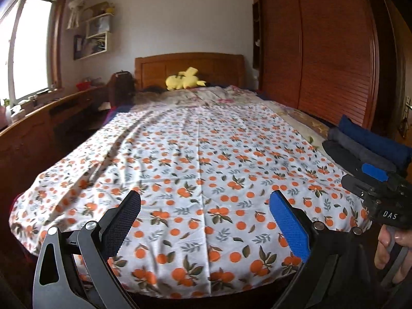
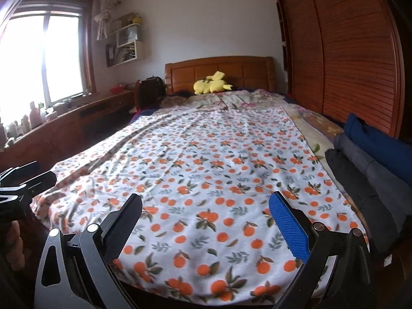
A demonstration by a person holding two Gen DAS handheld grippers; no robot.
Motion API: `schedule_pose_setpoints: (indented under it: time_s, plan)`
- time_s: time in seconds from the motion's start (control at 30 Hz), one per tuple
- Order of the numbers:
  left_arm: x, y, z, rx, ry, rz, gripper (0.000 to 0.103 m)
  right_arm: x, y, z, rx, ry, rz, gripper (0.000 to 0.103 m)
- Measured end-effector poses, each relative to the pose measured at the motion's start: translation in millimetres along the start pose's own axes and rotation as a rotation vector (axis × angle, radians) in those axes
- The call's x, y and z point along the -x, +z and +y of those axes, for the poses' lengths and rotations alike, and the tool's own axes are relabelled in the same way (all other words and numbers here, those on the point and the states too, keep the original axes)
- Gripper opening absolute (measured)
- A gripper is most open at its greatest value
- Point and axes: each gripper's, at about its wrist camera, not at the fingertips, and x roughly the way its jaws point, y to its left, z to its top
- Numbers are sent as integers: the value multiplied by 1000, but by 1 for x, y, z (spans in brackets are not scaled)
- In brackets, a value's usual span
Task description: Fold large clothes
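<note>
Left wrist view: sheet (image 1: 200, 154) lies spread flat on bed, hem at foot edge. Left gripper (image 1: 204, 221) and right gripper (image 2: 204, 221) gape empty above hem. Fits pre-fold or just unfolded.

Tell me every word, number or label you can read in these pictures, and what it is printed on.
"DAS" is printed in white on the black body of the right gripper, seen at the right edge of the left camera's view.
The picture on the wall beside the shelves is too blurred to read.
</note>
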Motion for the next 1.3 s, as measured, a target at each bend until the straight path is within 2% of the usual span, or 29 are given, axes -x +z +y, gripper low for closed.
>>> schedule_pose_setpoints:
  time_s: [0.3, 0.63, 1.3]
  plan:
    - [40, 23, 14, 23, 37, -77, 101, 32, 26, 26, 23, 23, -91, 95]
    - [74, 39, 22, 42, 60, -138, 101, 60, 41, 35, 36, 14, -162, 95]
    - [76, 36, 22, 36, 63, -130, 101, 59, 39, 34, 30, 19, -159, 95]
